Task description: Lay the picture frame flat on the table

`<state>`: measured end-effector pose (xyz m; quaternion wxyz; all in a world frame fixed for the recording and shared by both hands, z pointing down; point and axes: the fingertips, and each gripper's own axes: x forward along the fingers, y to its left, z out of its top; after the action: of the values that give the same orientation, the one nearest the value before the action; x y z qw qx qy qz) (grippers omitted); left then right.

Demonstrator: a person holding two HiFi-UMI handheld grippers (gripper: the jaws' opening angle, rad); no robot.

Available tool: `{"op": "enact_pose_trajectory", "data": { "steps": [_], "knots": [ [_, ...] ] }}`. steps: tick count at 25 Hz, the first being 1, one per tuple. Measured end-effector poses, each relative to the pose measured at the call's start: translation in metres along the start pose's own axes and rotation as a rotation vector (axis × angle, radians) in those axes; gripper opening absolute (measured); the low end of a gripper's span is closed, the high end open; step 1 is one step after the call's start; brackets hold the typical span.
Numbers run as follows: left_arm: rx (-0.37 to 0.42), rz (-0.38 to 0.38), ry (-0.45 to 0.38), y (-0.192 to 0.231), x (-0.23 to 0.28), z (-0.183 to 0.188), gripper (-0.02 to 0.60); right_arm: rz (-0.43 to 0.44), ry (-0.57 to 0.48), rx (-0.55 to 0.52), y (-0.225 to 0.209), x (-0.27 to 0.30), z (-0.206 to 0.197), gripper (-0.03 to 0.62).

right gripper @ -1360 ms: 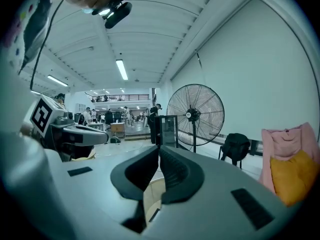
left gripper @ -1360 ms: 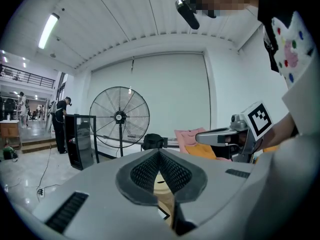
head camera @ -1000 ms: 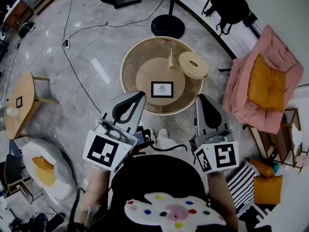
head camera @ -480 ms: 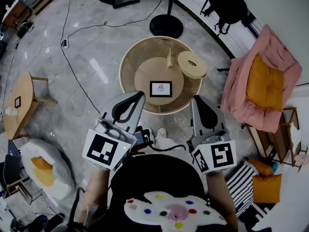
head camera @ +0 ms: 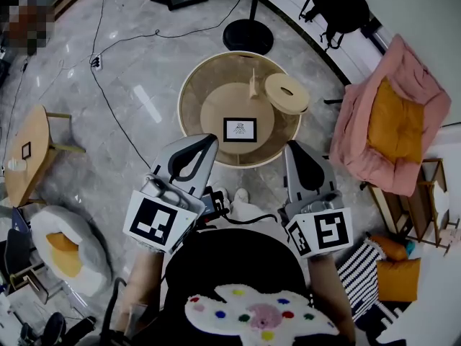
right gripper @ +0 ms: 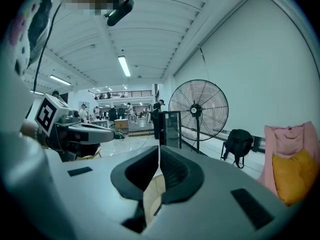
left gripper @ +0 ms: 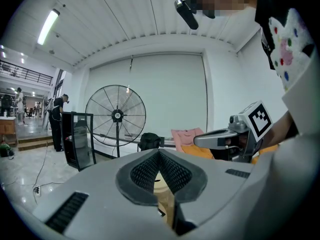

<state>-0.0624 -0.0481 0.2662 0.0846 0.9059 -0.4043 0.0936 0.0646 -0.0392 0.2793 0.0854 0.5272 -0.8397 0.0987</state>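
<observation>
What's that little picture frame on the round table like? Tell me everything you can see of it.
The picture frame is a small rectangle with a thin black border around a white sheet that bears a small dark drawing in the middle. It sits in landscape format on the pale inner disc of the round wooden table, toward the person's side, with its face to the camera. From this steep view I cannot tell whether it leans or lies flat. Nothing but the table touches it.

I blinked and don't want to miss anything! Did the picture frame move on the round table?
No. The picture frame sits in the same spot on the round table, near its front edge.
</observation>
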Motion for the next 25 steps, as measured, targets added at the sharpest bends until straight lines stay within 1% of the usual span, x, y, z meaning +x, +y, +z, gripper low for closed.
{"op": "enact_pose_trajectory", "data": {
  "steps": [21, 25],
  "knots": [
    [-0.006, -0.008, 0.001, -0.0018, 0.001, -0.0004, 0.015, 0.014, 0.009, -0.008, 0.0048, 0.0008, 0.0001, 0.038],
    [0.005, -0.008, 0.023, -0.0005, 0.0016, -0.004, 0.015, 0.015, 0.016, -0.008, 0.004, 0.0019, -0.0018, 0.038]
  ]
}}
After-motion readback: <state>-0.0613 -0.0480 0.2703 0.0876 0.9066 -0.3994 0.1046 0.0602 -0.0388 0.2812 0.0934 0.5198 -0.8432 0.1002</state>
